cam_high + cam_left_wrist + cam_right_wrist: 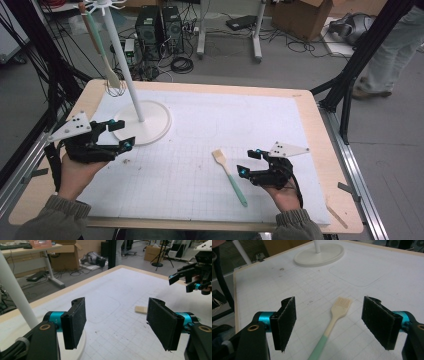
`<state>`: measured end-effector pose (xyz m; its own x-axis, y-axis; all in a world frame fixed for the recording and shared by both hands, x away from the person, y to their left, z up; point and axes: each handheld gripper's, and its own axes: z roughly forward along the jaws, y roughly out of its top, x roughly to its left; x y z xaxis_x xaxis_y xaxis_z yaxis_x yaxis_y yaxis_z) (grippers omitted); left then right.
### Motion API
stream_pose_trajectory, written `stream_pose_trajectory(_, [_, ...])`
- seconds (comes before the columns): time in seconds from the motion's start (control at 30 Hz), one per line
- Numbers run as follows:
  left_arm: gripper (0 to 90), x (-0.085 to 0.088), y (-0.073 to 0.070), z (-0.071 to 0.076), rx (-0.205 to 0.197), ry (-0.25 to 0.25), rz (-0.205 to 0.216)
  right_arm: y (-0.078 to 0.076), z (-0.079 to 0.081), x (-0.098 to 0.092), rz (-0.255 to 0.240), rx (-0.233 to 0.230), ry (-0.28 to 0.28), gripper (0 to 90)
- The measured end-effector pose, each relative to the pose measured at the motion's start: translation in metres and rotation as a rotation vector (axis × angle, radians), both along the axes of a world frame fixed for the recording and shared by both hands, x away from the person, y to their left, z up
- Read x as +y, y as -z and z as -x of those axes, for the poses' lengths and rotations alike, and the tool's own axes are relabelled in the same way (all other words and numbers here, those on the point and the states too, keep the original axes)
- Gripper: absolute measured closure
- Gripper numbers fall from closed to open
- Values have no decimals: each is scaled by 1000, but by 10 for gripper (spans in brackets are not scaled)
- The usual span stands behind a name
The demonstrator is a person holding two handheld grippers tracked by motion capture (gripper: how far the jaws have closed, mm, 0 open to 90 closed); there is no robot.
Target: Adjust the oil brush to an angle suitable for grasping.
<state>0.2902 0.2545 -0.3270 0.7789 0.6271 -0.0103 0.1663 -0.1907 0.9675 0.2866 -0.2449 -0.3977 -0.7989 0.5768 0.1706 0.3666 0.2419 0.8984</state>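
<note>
— Where's the brush point(229, 176) against the right gripper point(248, 162)?

— Flat on the white mat point(200, 145), just left of it, bristle end far, green handle running near and right. In the right gripper view the brush point(333, 321) lies on the mat ahead of the spread jaws, nothing pinched.

— And the left gripper point(121, 135)?

— Near the left edge, beside the round base of the white stand point(143, 122). Jaws spread, nothing between them; the brush head point(140, 309) shows far off.

— Anything hard to make out?

— The brush handle is cut off at the bottom of the right gripper view. The stand's top is cropped in the high view, and the whisk point(115, 88) wires blur into the table edge.

— Counts?

— One brush on the mat, one stand, two utensils hanging from it: a spatula point(102, 50) and the whisk. Two grippers.
</note>
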Motion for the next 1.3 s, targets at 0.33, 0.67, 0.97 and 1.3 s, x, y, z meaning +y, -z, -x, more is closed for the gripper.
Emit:
stream_pose_trajectory(0.33, [302, -12, 17, 0, 8, 23, -27, 3, 3, 0, 10, 8, 7, 288])
stream_pose_trajectory(0.67, [251, -22, 41, 10, 11, 25, -69, 7, 5, 5, 42, 6, -3, 320])
stream_pose_trajectory(0.97, [252, -28, 62, 16, 27, 31, -88, 13, 11, 9, 76, 21, -12, 452])
stream_pose_trajectory(1.3, [251, -29, 70, 14, 22, 31, -101, 18, 22, 15, 114, 20, -27, 691])
